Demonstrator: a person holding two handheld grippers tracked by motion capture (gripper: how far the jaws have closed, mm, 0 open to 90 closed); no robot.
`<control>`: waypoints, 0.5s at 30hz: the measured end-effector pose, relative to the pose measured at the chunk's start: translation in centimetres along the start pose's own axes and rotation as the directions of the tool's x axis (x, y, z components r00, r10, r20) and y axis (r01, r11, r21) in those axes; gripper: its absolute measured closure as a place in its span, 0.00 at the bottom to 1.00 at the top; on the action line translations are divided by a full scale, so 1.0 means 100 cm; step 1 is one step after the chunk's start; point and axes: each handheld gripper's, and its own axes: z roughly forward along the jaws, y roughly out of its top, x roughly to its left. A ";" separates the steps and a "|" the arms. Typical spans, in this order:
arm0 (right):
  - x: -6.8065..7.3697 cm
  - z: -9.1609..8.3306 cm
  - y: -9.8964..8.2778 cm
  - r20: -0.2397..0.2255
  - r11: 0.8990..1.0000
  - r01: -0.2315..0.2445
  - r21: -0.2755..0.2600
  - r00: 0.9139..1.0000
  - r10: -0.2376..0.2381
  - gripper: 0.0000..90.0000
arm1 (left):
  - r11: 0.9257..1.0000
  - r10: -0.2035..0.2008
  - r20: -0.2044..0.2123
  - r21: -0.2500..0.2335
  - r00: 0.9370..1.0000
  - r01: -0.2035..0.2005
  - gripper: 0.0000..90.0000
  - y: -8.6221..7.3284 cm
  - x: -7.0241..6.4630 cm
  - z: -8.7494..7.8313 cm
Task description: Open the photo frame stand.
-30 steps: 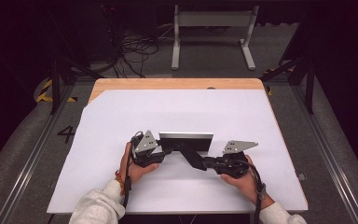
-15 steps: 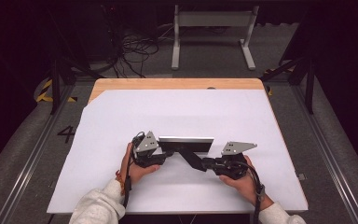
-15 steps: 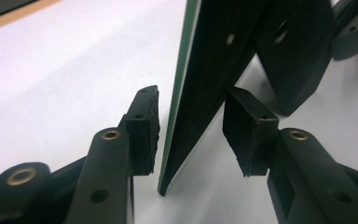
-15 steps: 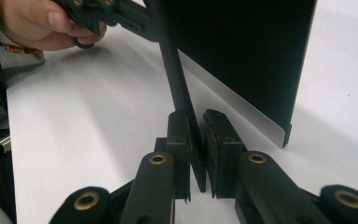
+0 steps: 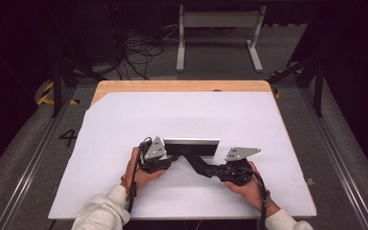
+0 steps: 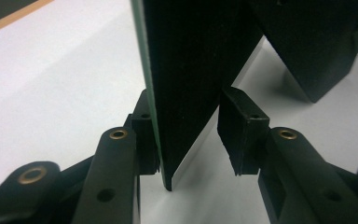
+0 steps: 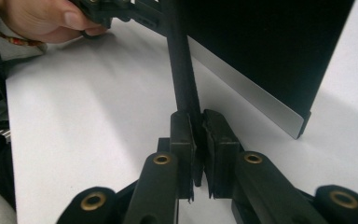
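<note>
A thin dark panel (image 5: 191,145) with a silver lower edge stands upright on the white sheet (image 5: 187,115), propped on a black strut (image 5: 197,163) that slants toward me. My left gripper (image 5: 170,156) sits at the panel's left end. In the left gripper view it (image 6: 186,126) is shut on the panel (image 6: 186,65): one pad lies flat on the green-edged face and the other meets the dark back. My right gripper (image 5: 210,170) is shut on the strut. In the right gripper view its pads (image 7: 200,135) pinch the strut (image 7: 182,70) in front of the panel (image 7: 261,46).
The sheet covers a wooden table whose far edge (image 5: 182,86) is bare. Beyond it stand a grey metal frame (image 5: 218,28) and loose cables (image 5: 139,52) on the floor. The hand on the left gripper (image 7: 42,18) is in the right gripper view.
</note>
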 end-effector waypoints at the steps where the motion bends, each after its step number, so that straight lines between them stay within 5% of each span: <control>1: 0.000 0.000 0.000 -0.008 1.000 0.000 -0.001 1.000 0.000 0.94 | 1.000 0.003 -0.005 0.000 1.000 -0.003 0.67 0.000 0.000 0.000; 15: 0.007 0.006 0.000 0.015 0.999 0.038 0.021 0.999 -0.039 0.96 | 0.999 0.033 -0.068 0.016 0.997 -0.032 0.68 0.001 -0.002 0.003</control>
